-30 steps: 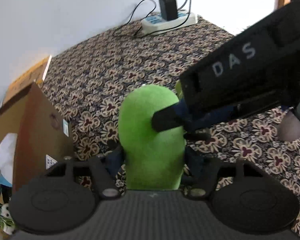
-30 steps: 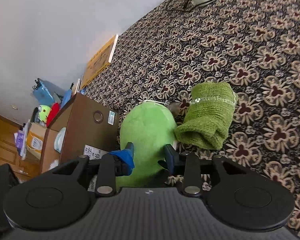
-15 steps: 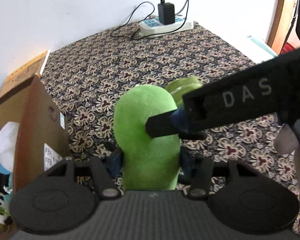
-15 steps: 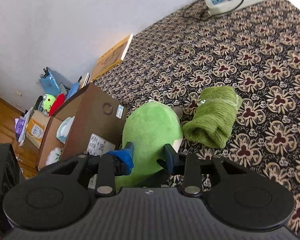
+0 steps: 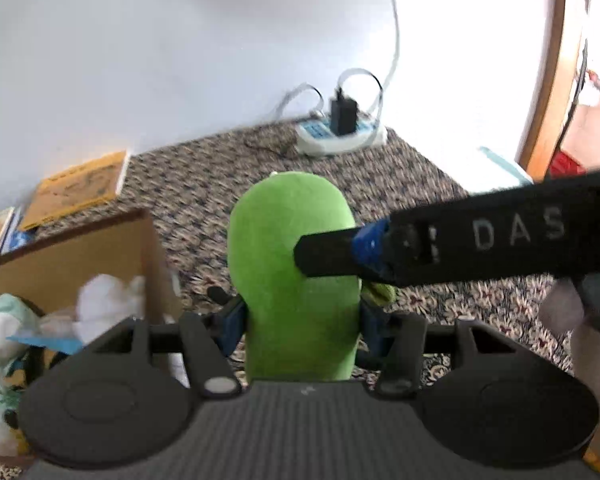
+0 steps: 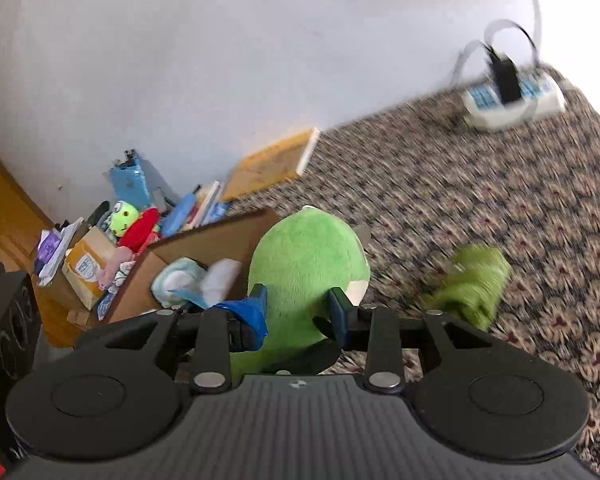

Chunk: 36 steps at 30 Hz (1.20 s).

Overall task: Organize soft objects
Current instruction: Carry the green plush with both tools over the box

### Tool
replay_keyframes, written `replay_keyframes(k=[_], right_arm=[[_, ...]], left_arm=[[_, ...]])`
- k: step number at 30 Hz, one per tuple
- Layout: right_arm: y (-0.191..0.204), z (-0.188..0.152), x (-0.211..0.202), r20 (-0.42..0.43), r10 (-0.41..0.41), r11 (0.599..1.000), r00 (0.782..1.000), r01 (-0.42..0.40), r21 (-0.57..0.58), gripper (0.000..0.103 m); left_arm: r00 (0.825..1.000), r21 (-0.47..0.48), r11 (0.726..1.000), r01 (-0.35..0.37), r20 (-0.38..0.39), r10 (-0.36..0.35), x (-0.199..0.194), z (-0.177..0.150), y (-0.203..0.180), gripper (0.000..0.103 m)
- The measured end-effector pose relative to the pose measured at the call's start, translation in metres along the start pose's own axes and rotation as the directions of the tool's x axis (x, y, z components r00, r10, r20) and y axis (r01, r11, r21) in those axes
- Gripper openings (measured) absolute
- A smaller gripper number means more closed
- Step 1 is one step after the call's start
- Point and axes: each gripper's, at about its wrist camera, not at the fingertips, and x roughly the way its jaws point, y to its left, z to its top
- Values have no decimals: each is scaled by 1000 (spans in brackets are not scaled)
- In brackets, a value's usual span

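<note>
A green plush toy [image 5: 292, 264] stands upright between my left gripper [image 5: 302, 316], whose blue pads press its two sides. The right gripper's black finger [image 5: 324, 256] reaches in from the right and presses the toy's upper side. In the right wrist view the same green plush toy [image 6: 304, 264] is squeezed between the pads of my right gripper [image 6: 296, 312]. It hangs above the carpet, next to an open cardboard box [image 6: 220, 240] that holds pale soft toys [image 6: 180, 280]. A rolled green towel [image 6: 472, 284] lies on the carpet to the right.
Patterned carpet [image 6: 500, 200] spreads to the right. A power strip [image 5: 340, 136] with a charger lies by the white wall. A yellow book [image 6: 272, 164] leans there, beside a heap of toys and books [image 6: 132, 220]. A wooden door frame [image 5: 548, 80] stands at the right.
Both grippers have risen with the green plush toy held between them, lifting it off the carpet. The towel stays on the floor, and the inside of the box has come into view.
</note>
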Motion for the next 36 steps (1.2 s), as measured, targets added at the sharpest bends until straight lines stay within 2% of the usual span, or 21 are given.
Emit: replay_keyframes(k=[7,14,20,25,28,30,34,36], right_arm=[[63,5,16,62,49,987,997,-39,-154,17],[121,0,59,47,108,967,993,-94,-238,17],[158,-16,104,-12,109,950,994,-108,-292,17],[177,-34,138,-58,58,937,997,-75,-341,17],[182,-44,153,-94,20,934,995,-52,-354,17],[185,-49,159,-107,-13,929,994,-27,-370,17],[191,-49,167,-114,-14,923,993,-31,-384,17],[194,-49,172,-118,-12,923,993,-35,-384,17]], left_arm=[[995,-65,997,-46,81,51,-45,-2,52,56],[986,-114,986,-121,100,133,-71,-18,116,56],[987,-155,977,-145,47,154,-70,-45,167,56],[989,-154,977,-146,-27,143,-52,-65,197,56],[990,-153,981,-120,-86,108,-44,-76,210,57],[990,-140,985,-105,-108,90,-37,-80,213,62],[990,-131,986,-103,-107,89,-35,-83,221,75],[989,-139,984,-109,-115,93,-34,-85,227,76]])
